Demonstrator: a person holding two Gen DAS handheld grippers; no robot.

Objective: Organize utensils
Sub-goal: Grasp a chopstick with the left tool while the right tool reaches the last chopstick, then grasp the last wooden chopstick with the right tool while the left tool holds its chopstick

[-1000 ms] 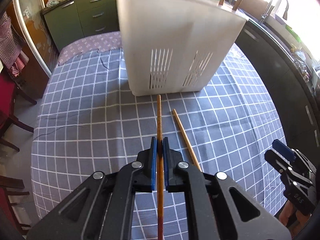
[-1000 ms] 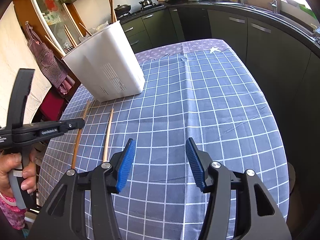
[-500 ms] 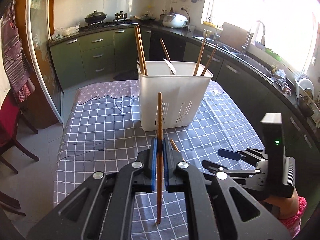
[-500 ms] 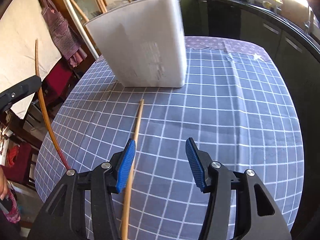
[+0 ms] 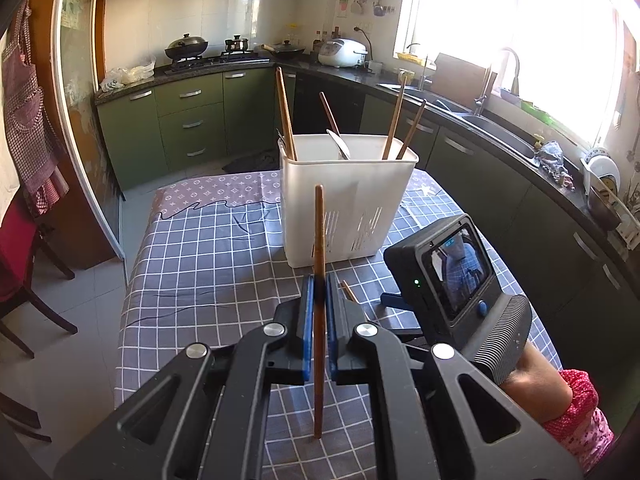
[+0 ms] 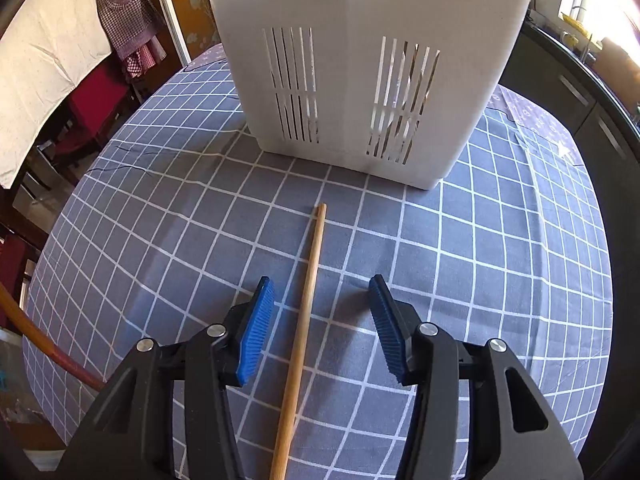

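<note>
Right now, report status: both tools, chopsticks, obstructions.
Left tool shut on dark chopstick, lifted. Right tool closing, straddling light chopstick on the cloth, not gripping yet. Bin ahead, nothing blocking.

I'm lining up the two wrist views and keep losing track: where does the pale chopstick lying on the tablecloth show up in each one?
Left wrist view: only a short end of the pale chopstick peeks out just right of the left gripper, which is shut on a darker chopstick.
Right wrist view: it lies centre frame between the closing pads of the right gripper, untouched.
Shared landmark: the white utensil holder.
</note>
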